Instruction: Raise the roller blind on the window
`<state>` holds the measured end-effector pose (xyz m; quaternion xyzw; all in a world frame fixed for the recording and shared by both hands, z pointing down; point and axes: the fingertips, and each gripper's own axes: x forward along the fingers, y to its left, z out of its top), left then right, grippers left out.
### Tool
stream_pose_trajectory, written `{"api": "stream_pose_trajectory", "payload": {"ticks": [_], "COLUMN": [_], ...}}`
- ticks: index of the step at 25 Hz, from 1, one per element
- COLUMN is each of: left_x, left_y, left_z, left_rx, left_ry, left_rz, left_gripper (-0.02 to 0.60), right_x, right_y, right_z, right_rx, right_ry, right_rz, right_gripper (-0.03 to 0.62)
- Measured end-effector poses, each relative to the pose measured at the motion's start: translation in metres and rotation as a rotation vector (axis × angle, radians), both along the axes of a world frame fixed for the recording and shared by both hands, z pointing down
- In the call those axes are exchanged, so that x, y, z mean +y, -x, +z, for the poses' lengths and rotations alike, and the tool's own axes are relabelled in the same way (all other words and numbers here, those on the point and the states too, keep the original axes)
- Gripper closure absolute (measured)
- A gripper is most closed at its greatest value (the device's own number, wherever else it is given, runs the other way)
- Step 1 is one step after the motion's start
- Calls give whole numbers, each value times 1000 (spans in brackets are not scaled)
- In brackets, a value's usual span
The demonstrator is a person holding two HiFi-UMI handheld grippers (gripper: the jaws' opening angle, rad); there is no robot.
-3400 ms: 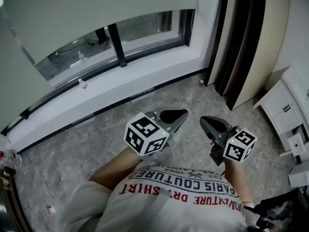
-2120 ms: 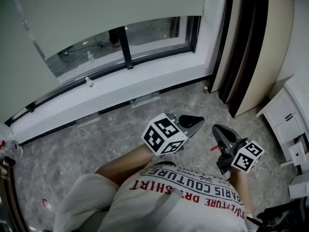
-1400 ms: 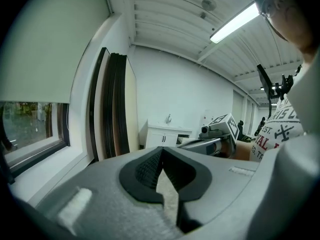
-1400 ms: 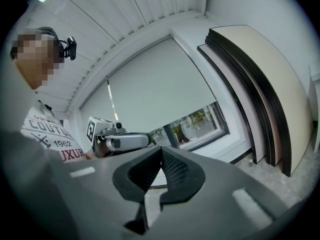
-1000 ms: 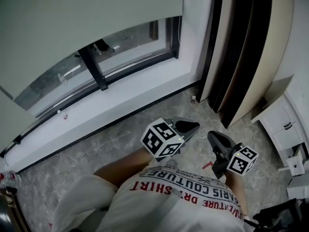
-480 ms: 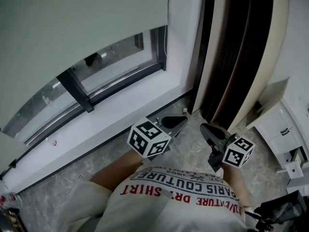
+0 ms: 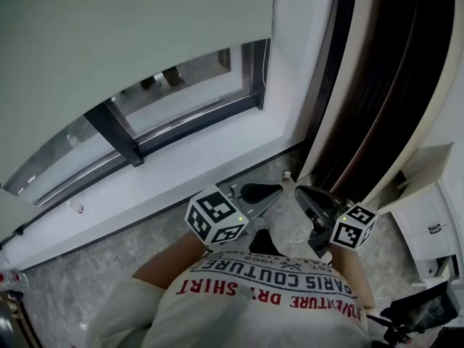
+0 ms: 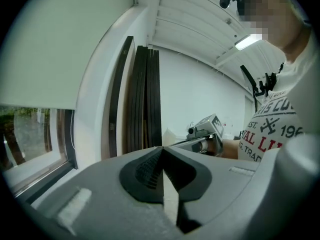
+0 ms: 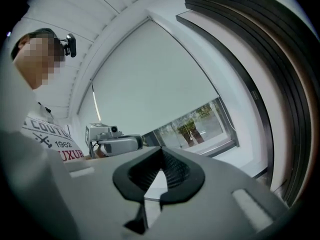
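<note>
Head view: my left hand-held gripper [image 7: 275,189] and right hand-held gripper [image 7: 299,191] are closed and empty, and above them hangs the blind [image 7: 130,42], whose thin cord [image 7: 264,75] looks light and slack, best pinched.

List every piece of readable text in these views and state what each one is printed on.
"PARIS COUTURE": white printed T-shirt, upside down in the head view.
"DRY SHIRT", "ADVENTURE": same shirt, red letters.
"1962": same shirt, right gripper view.
Smaller print on the shirt: too blurred to read.
</note>
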<state>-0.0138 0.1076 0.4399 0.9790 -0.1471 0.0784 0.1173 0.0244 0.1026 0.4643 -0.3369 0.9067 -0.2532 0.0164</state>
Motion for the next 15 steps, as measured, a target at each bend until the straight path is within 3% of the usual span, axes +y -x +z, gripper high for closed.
{"api": "stream_pose_trajectory", "payload": {"ticks": [5,11,15], "left_x": [-91,-201,-247], "left_y": [-4,-27,-43], "left_z": [1,-12,-37], "left_rx": [33,22,119], "left_ry": [71,23,14], "left_rz": [-95,-127,-116], "left_gripper": [580,580,580], "right_x": [-81,-193,-243], "right_y": [-10,-40,-57], "right_z": [4,-9,-25], "right_rx": [22,-13,4], "right_ry": [-7,-16,-59], "right_rz": [-70,-92,-101], "right_gripper": [591,591,591]}}
